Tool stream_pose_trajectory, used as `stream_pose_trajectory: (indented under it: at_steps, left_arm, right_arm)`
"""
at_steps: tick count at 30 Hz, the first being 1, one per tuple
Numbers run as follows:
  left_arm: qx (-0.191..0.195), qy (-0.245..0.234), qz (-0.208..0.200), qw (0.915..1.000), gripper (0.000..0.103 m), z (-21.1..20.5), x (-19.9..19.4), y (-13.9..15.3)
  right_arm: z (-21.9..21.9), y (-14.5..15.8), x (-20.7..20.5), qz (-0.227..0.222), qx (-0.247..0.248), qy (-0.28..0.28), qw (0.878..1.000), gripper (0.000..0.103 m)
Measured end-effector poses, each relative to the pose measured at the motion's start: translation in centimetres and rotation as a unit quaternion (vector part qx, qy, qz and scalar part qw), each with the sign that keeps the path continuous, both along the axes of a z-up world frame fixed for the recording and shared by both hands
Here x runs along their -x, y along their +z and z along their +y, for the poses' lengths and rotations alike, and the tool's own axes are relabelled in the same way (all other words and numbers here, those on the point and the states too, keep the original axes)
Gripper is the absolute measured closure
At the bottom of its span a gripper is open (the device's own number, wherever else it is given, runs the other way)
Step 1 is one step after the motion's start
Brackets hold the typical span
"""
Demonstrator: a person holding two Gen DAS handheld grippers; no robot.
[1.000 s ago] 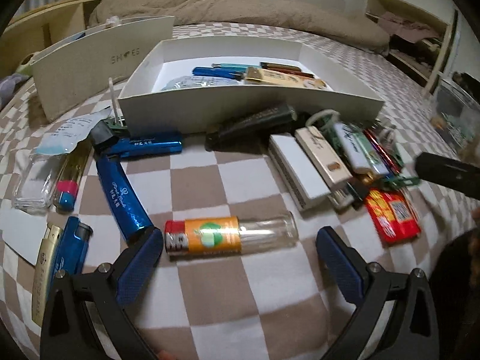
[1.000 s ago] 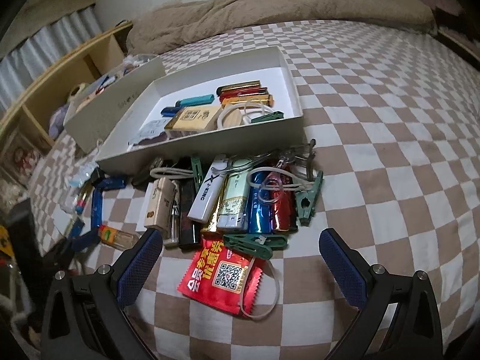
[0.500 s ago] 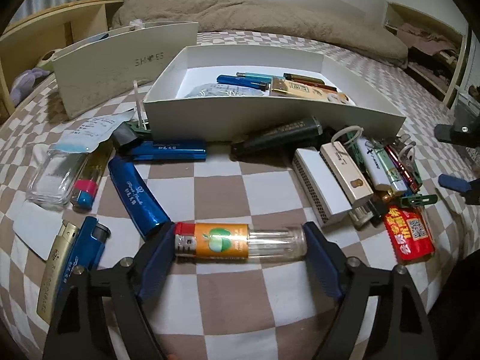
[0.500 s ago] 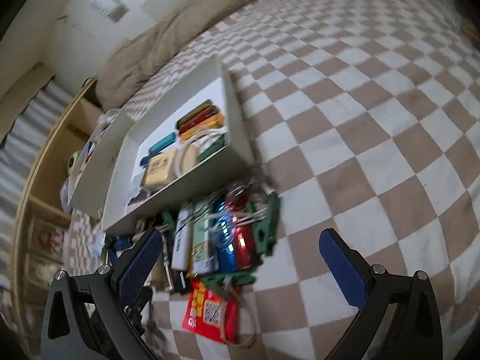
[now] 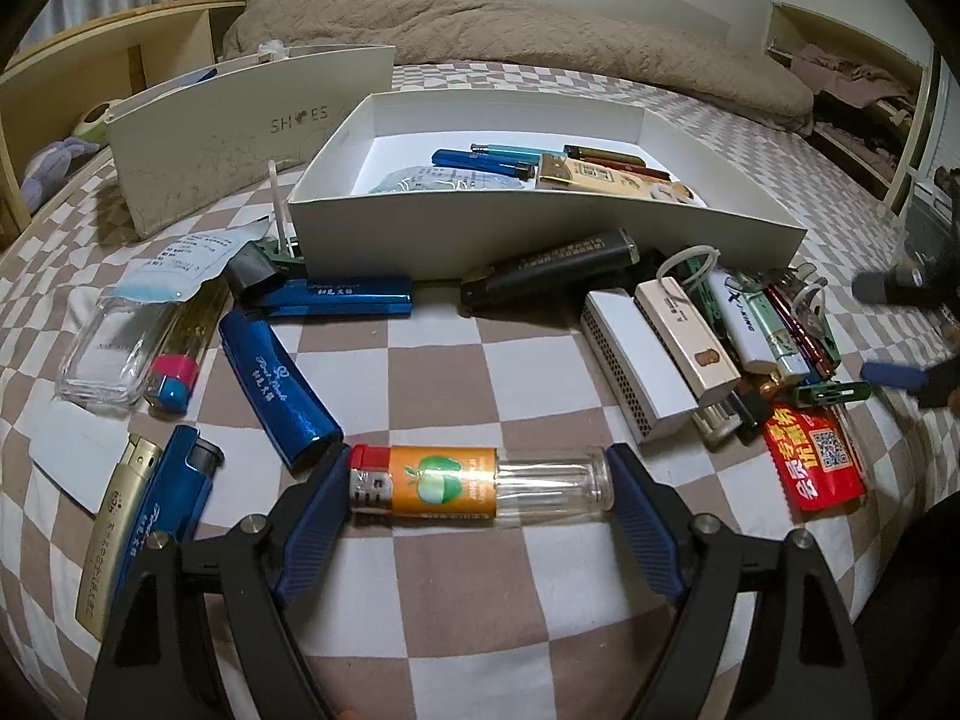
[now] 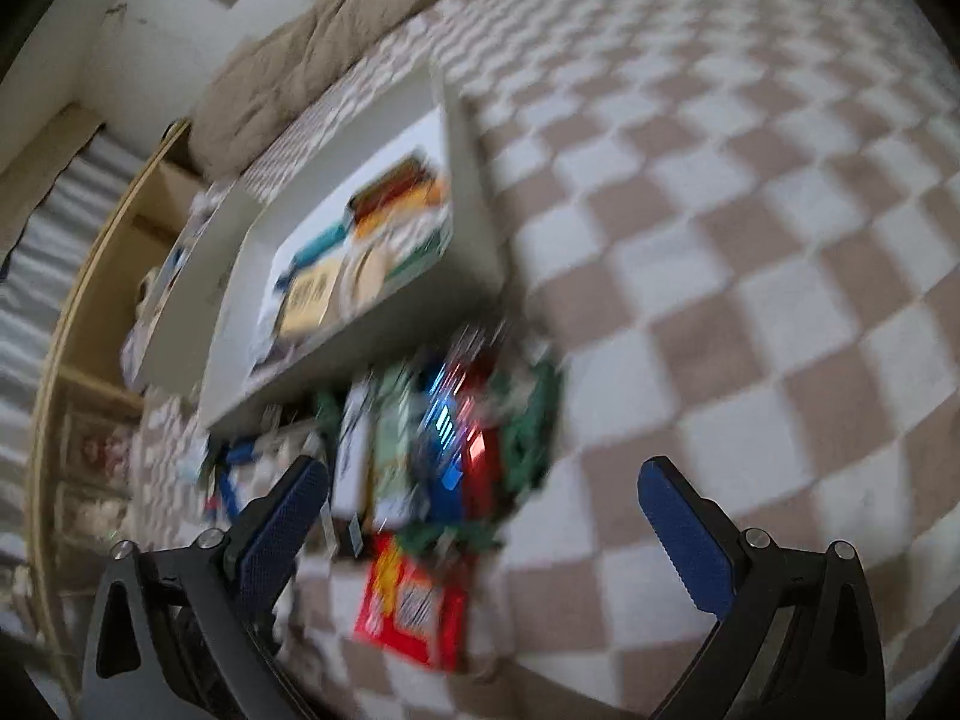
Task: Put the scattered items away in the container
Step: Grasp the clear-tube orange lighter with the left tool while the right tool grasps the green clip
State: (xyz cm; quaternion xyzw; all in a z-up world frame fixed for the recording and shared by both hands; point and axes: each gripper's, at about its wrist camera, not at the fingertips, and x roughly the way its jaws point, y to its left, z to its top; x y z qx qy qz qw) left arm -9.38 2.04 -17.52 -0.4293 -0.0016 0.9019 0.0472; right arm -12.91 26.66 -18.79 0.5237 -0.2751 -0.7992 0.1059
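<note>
Clamped end to end between the left gripper's (image 5: pixel 480 495) blue pads is a lighter (image 5: pixel 480 489) with an orange label, lying crosswise on the checked bedspread (image 5: pixel 456 594) and not yet lifted. Just left of those jaws lie a blue lighter (image 5: pixel 279 387), a darker blue one (image 5: pixel 171 495) and a gold one (image 5: pixel 117 531); further left sits a clear case (image 5: pixel 105 348). Ahead of the jaws a black lighter (image 5: pixel 552 267) and another blue one (image 5: pixel 342 303) rest against the near wall of the white box (image 5: pixel 540 234), which stands straight ahead and already holds a handful of lighters and a packet.

Right gripper (image 6: pixel 480 516): jaws spread wide, pinching nothing, hovering over a blurred heap (image 6: pixel 444 438) of lighters and clips, with a red packet (image 6: pixel 414 612) between the pads.

Judging by this, the tidying is in its early part: a few things are boxed, far more remain outside.
</note>
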Motion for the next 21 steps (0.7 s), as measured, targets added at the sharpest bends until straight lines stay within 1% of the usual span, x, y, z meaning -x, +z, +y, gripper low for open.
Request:
stream_pose_trajectory:
  at_steps: [2,3,5,8,10,14,16,18,20,21]
  left_arm:
    - [-0.001,0.0,0.0,1.0,0.019,0.0,0.0,0.0]
    - [-0.002,0.0,0.0,1.0,0.019,0.1,0.0,0.0]
    - [-0.002,-0.001,-0.001,1.0,0.019,0.1,-0.1,0.0]
    - [-0.003,-0.001,-0.001,1.0,0.019,0.0,-0.2,0.0]
    - [-0.002,-0.001,-0.001,1.0,0.019,0.0,-0.3,0.0]
    - [0.001,-0.001,0.0,1.0,0.019,0.1,-0.4,0.0]
    - [0.0,-0.001,0.0,1.0,0.019,0.1,-0.5,0.1]
    - [0.0,-0.001,-0.001,1.0,0.019,0.1,-0.5,0.1]
    - [0.0,-0.001,-0.001,1.0,0.019,0.1,-0.5,0.1]
    - [0.0,-0.001,-0.001,1.0,0.019,0.1,-0.5,0.0]
  right_arm:
    - [-1.0,0.6,-0.7,0.016,-0.027,0.01,0.999,0.01]
    - [-1.7,0.9,-1.1,0.024,-0.04,0.018,0.999,0.017]
    - [-2.9,1.2,-1.7,0.033,-0.065,0.033,0.997,0.022]
    - [-4.9,1.4,-3.0,0.057,-0.141,0.03,0.988,0.023]
    - [-6.0,1.5,-3.6,0.07,-0.168,0.036,0.983,0.032]
    - [-7.4,0.4,-3.4,0.064,-0.21,0.046,0.974,0.033]
    - [-7.9,-0.1,-3.2,0.06,-0.227,0.049,0.971,0.037]
    - [-8.4,-0.4,-3.0,0.062,-0.246,0.05,0.966,0.037]
    - [-8.6,-0.5,-2.8,0.063,-0.253,0.047,0.964,0.037]
    - [-8.6,-0.6,-2.7,0.063,-0.254,0.043,0.964,0.04]
